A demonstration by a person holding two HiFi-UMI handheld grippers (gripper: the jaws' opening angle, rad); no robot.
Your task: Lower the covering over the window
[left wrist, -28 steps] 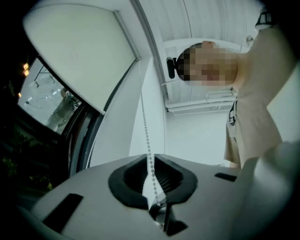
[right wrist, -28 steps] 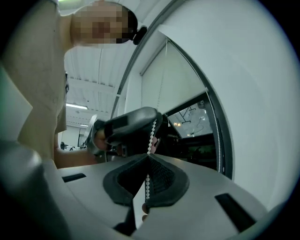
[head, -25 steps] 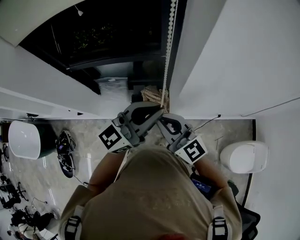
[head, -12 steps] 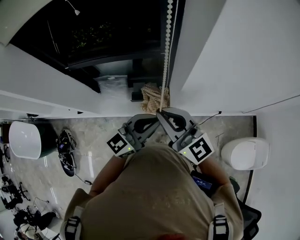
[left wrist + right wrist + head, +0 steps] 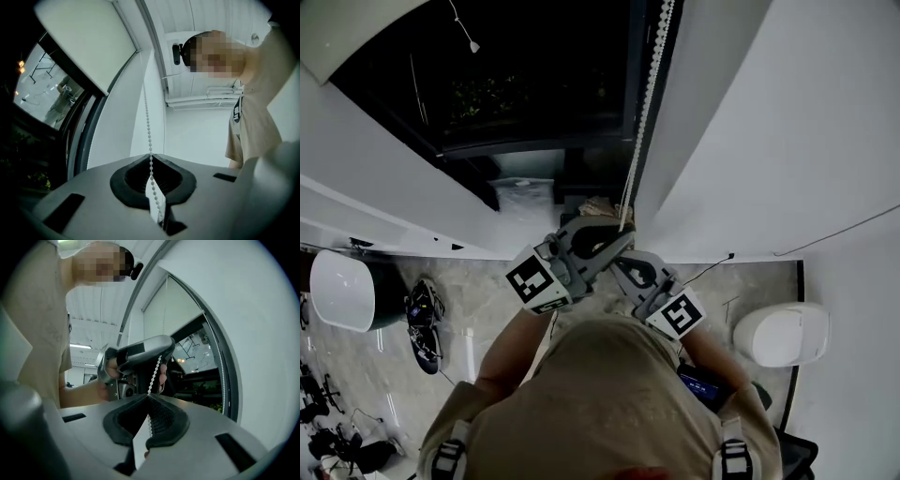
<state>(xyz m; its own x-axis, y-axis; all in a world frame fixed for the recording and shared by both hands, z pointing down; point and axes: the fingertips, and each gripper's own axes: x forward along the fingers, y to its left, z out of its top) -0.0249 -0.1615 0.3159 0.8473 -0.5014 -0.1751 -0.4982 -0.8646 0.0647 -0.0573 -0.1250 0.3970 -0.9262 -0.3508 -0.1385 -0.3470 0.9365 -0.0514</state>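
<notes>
Dark window (image 5: 534, 84) by white wall. Blind (image 5: 84, 42) covered top part only. We pinched bead chain (image 5: 642, 112) with both: left gripper (image 5: 624, 229) above, right gripper (image 5: 617, 264) just below. Moment before, tips met together. We guessed pulling went on.

Head cam overhead, steep down; two jaw cams close-up, slightly up; bead chain (image 5: 642, 112) shared.

white walls (image 5: 787, 141), dark night window (image 5: 534, 75), pale marbled floor (image 5: 478, 300), white rounded furniture (image 5: 337, 291), ceiling strip lights (image 5: 79, 347)
</notes>
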